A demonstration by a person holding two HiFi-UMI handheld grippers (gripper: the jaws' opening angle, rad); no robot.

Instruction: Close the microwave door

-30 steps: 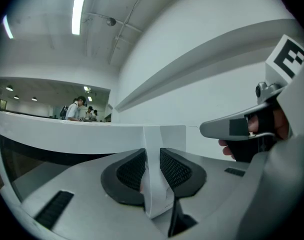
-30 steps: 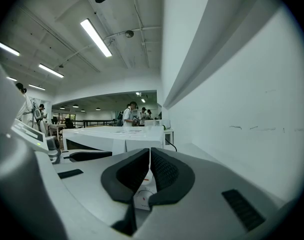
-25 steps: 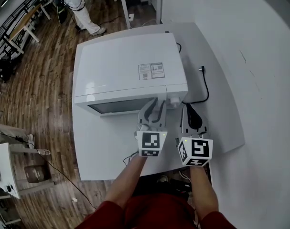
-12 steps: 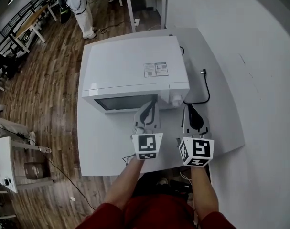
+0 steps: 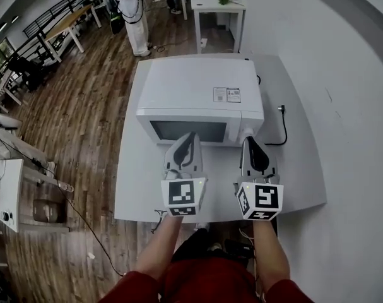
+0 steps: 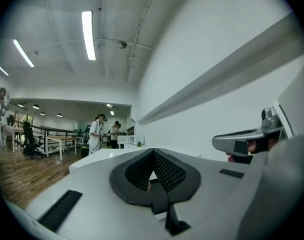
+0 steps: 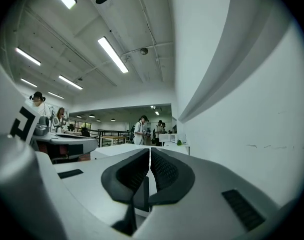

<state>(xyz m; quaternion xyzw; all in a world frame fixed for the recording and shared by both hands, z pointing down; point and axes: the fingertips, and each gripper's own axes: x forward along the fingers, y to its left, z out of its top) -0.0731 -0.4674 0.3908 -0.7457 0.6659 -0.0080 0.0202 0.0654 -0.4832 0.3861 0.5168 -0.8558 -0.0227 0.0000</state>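
White worktop [image 5: 141, 191] holds the microwave [image 5: 197, 87] mid-frame, its door [image 5: 188, 131] running left-right, seemingly shut. Left tongs [image 5: 192, 136] lie just below the door, right tongs [image 5: 250, 142] lower right; both pressed together, empty.

Left hand-held gripper [image 6: 153, 154], jaws together and empty, standing person [image 6: 95, 134] far behind

Head view above microwave [image 5: 200, 93]; gripper views level

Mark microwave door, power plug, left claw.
microwave door [image 5: 169, 131]: head view, on the dark window.
power plug [image 5: 281, 108]: head view, on the plug head.
left claw [image 5: 191, 136]: head view, at the shut fingertips.
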